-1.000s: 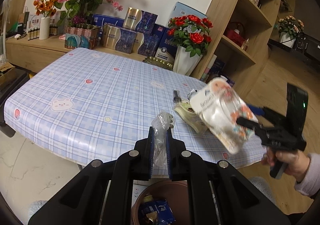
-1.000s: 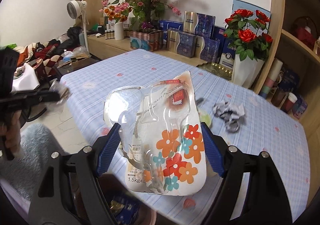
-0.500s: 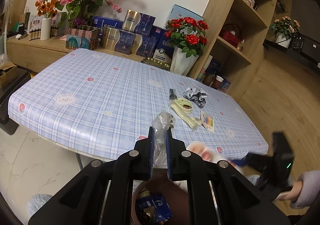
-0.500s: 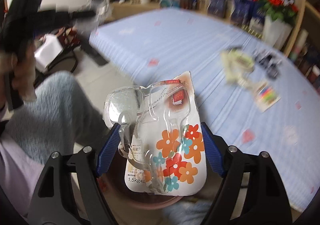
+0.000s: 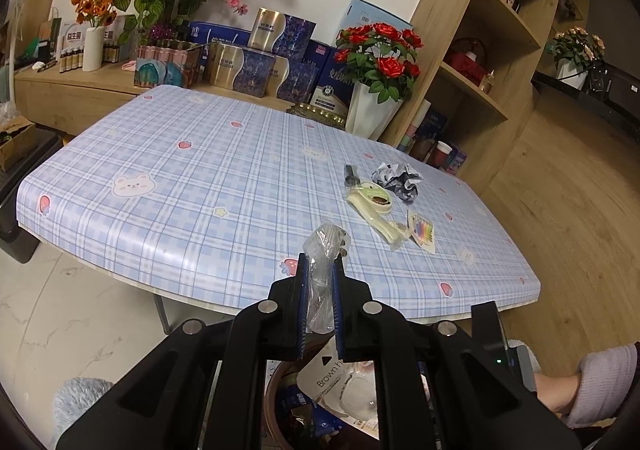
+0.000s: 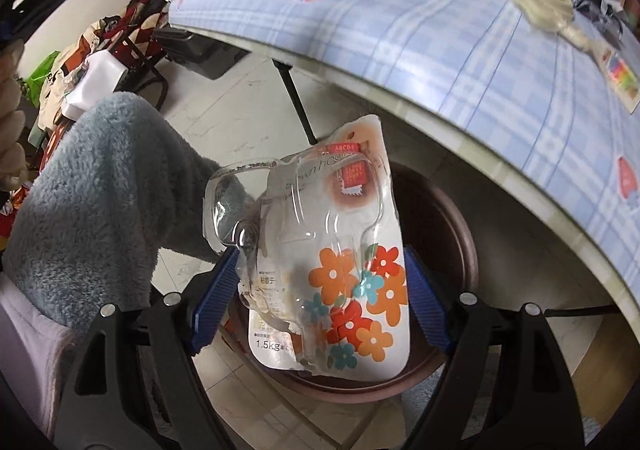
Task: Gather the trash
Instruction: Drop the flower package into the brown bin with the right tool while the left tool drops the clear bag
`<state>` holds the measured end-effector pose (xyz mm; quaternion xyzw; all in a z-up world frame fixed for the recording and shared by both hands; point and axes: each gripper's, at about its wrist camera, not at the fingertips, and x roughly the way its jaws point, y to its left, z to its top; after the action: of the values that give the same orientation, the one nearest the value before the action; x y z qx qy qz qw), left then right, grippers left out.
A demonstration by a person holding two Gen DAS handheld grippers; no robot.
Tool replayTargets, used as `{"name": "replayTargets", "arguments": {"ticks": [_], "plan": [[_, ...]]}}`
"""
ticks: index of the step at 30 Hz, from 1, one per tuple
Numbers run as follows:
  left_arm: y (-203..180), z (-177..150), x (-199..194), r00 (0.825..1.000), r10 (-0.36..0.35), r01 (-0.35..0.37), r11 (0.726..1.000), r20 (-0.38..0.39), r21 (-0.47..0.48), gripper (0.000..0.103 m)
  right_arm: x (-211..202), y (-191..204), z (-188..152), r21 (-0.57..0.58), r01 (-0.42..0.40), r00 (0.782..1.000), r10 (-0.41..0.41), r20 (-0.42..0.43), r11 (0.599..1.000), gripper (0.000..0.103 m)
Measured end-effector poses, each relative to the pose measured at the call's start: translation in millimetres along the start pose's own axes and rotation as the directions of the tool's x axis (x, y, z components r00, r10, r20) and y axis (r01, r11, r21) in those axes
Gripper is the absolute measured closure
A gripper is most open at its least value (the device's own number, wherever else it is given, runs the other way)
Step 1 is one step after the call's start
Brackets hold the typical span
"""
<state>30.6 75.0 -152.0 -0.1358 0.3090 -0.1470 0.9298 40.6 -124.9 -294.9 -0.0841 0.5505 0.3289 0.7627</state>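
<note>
The counter (image 5: 208, 170) is carrying the remaining litter: a crumpled wrapper (image 5: 398, 180) and flat packets. Below its edge, the brown bin (image 6: 448, 234) is waiting. The right hand-held gripper (image 6: 320, 290) is gripping the flowered blister pack (image 6: 340, 262) directly over it, jaws just easing apart; dropping it looks next. The left hand-held gripper (image 5: 319, 306) is clenching a clear plastic wrapper (image 5: 322, 250).

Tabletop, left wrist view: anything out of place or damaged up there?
Nothing spilled or broken. Four bits of litter cluster on the far right of the table: a crumpled wrapper, a cream tape dispenser, a small dark clip and a colourful card. The rest is bare.
</note>
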Motion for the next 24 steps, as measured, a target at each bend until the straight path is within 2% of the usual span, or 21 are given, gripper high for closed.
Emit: {"name": "replayTargets", "arguments": {"ticks": [4, 6, 12, 15, 19, 21, 22, 24], "plan": [[-0.5, -3.2, 5.2, 1.000, -0.001, 0.001, 1.000, -0.014, -0.001, 0.092, 11.4, -8.9, -2.6, 0.043, -0.020, 0.999, 0.022, -0.030, 0.999, 0.016], [-1.3, -4.6, 7.2, 1.000, -0.001, 0.001, 1.000, -0.021, 0.003, 0.092, 8.6, -12.4, -2.1, 0.058, -0.023, 1.000, 0.024, -0.009, 0.998, 0.010], [-4.7, -6.5, 12.6, 0.999, -0.002, 0.002, 1.000, -0.040, 0.012, 0.092, -27.7, -16.2, 4.1, 0.092, 0.006, 0.987, -0.021, 0.161, 0.996, 0.006], [-9.2, -9.4, 16.4, 0.999, -0.006, 0.007, 1.000, -0.052, 0.019, 0.092, -52.8, -14.2, 4.4, 0.089, 0.055, 0.960, -0.077, 0.271, 0.995, 0.006], [-18.9, -18.2, 25.7, 0.996, -0.020, 0.023, 0.999, -0.087, 0.038, 0.092, -85.3, -16.5, -0.7, 0.123, 0.133, 0.897, -0.172, 0.408, 0.983, 0.006], [-23.9, -24.3, 30.3, 0.994, -0.027, 0.032, 0.998, -0.106, 0.049, 0.092, -101.3, -17.0, -4.8, 0.164, 0.193, 0.837, -0.249, 0.486, 0.967, 0.006], [-26.9, -28.1, 33.5, 0.992, -0.033, 0.040, 0.998, -0.118, 0.054, 0.092, -106.8, -19.7, -7.0, 0.179, 0.209, 0.815, -0.273, 0.511, 0.961, 0.006], [-32.3, -36.1, 41.6, 0.987, -0.049, 0.059, 0.996, -0.152, 0.061, 0.092, -119.2, -22.5, -15.9, 0.224, 0.258, 0.752, -0.341, 0.564, 0.940, 0.006]]}}
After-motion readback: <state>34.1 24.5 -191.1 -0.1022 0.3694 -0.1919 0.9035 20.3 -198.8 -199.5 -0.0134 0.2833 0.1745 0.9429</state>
